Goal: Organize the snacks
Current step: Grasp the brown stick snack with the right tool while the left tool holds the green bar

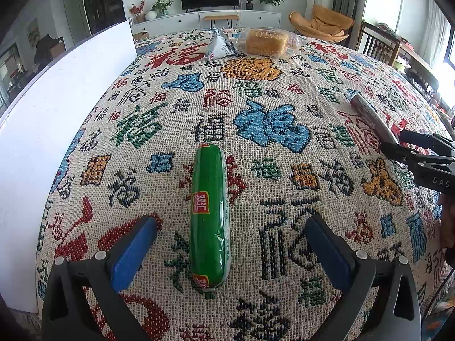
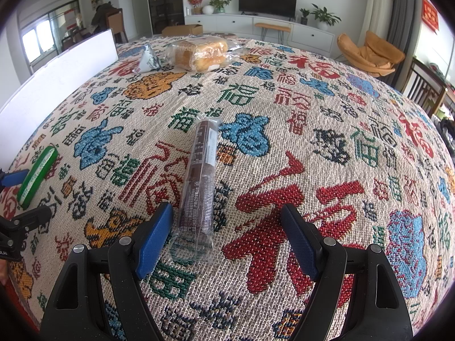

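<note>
A green sausage stick (image 1: 210, 216) lies lengthwise on the patterned cloth, its near end between the blue pads of my left gripper (image 1: 231, 221), which stands open without touching it. A brown wrapped snack bar (image 2: 200, 182) lies in front of my right gripper (image 2: 227, 209), open, with the wrapper's near end close to the left pad (image 2: 155, 238). At the far edge sit a bagged bread loaf (image 1: 267, 42) and a white triangular packet (image 1: 220, 45). The right gripper (image 1: 395, 142) shows at the right edge of the left wrist view, beside the snack bar (image 1: 369, 113).
A white board (image 1: 57, 108) stands upright along the table's left side. The woven cloth (image 2: 312, 147) with coloured characters covers the whole table. Chairs, a TV cabinet and plants stand beyond the far edge. The green sausage (image 2: 37, 176) appears at the left of the right wrist view.
</note>
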A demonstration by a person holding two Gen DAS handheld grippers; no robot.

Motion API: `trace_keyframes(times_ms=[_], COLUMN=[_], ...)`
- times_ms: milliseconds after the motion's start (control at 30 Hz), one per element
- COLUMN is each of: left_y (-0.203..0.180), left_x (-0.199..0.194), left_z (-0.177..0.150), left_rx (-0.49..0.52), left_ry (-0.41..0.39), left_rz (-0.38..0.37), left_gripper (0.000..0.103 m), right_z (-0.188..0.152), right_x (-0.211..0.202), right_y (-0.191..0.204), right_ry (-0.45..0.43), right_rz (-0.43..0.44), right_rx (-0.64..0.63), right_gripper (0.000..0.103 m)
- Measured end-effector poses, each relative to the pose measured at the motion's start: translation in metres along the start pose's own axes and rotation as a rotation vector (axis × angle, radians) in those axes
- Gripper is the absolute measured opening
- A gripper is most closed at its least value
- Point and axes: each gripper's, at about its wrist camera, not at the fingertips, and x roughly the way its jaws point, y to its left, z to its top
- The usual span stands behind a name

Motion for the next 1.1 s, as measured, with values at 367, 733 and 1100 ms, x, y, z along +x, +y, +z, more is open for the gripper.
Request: trace_keyframes(times_ms=[367,733,1100], left_y=[-0.0002,-0.0004,0.0083], left_x=[0.0002,0.0,-0.0031], left_z=[-0.0001,-0.0002,0.0053], left_rx=[-0.001,-0.001,-0.014], left_ry=[-0.001,-0.002,0.031], left_rz=[0.0,0.001,-0.078], left_gripper=[0.103,0.103,0.103], right_z=[0.0,0.0003,0.0004], right_x=[0.0,-0.0006,-0.0006], right_y=[0.0,-0.0001,-0.0008], right_ry=[0.0,0.001,0.001], right_rz=[0.0,0.0,0.0], right_rx=[0.0,0.0,0.0], right_gripper=[0.08,0.08,0.08])
